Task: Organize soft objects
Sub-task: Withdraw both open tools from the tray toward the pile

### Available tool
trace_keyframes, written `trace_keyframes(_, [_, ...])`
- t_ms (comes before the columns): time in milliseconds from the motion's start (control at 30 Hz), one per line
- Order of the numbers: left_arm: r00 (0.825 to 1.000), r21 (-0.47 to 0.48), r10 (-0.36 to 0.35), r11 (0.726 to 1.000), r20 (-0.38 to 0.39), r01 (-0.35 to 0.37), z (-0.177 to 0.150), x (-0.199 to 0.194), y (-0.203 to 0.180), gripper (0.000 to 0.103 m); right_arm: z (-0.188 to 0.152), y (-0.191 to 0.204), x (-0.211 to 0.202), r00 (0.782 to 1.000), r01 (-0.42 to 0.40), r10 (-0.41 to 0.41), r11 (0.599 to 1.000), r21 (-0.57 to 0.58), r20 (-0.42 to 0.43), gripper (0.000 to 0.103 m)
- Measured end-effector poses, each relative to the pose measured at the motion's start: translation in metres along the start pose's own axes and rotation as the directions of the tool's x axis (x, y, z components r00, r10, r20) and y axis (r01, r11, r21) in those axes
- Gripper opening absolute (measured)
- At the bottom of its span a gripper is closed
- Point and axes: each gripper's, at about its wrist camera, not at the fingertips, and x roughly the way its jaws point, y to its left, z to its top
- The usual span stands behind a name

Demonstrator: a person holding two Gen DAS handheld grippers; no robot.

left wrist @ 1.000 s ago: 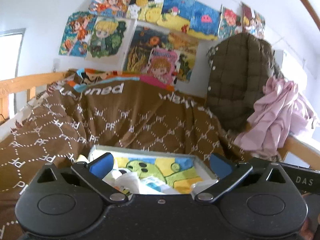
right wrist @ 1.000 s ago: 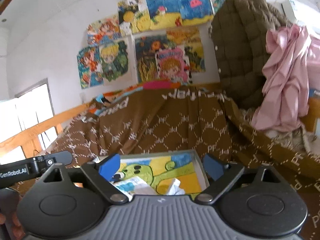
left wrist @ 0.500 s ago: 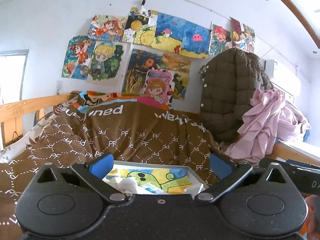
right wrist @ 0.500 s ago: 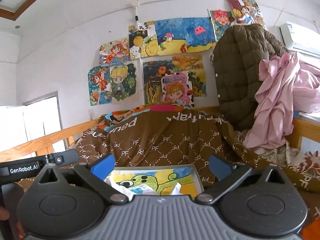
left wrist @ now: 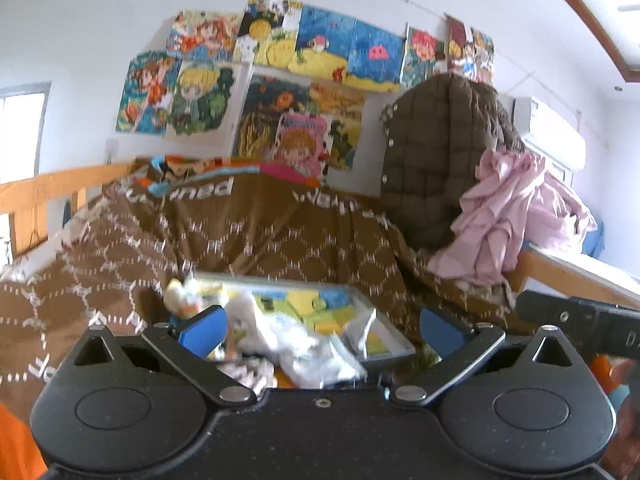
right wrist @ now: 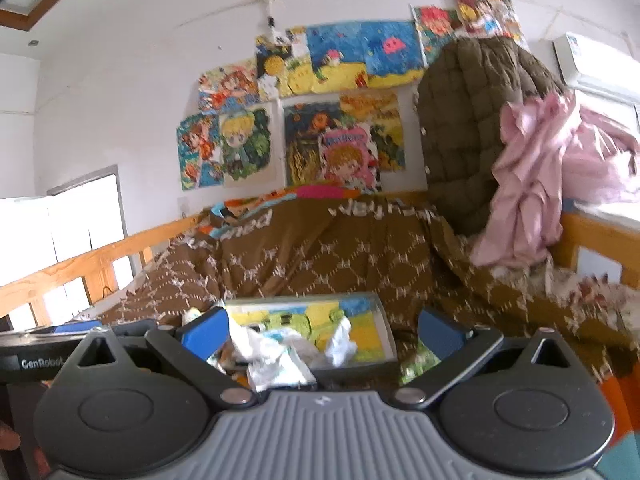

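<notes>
A shallow grey tray [left wrist: 384,326] with a green and yellow cartoon picture lies on the brown quilt [left wrist: 248,236]; it also shows in the right wrist view [right wrist: 382,312]. Crumpled white plastic bags [left wrist: 296,344] and small soft items lie in it, seen too in the right wrist view [right wrist: 280,350]. A small pale toy [left wrist: 180,294] sits at the tray's left corner. My left gripper [left wrist: 320,326] is open and empty just before the tray. My right gripper [right wrist: 320,328] is open and empty beside it.
A brown quilted jacket [left wrist: 436,160] and pink cloth [left wrist: 508,216] hang over the wooden bed rail [left wrist: 572,276] at right. Another rail [right wrist: 80,268] runs along the left. Drawings [left wrist: 280,80] cover the wall behind. The other gripper's body [left wrist: 580,320] pokes in at right.
Both grippers have dropped and tipped down toward the tray, so more of the bags and tray shows between the fingers. Jaws stay open.
</notes>
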Motion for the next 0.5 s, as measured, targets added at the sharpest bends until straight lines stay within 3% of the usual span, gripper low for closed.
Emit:
trace_keyframes(233, [0.991,0.000,-0.046,0.999,-0.124,0.046,-0.017,0.005,0.003,0.102,-0.012,-0.016,0.003,0.990,0.060,-0.051,0.996,0.069,-0.129,0.103])
trace_keyframes(500, [0.954,-0.067,-0.133,0.991,-0.270,0.119,-0.035,0.028,0.006,0.102,-0.029,-0.019,0.031,0.957,0.061,-0.047,0.997,0.043,-0.286,0.103])
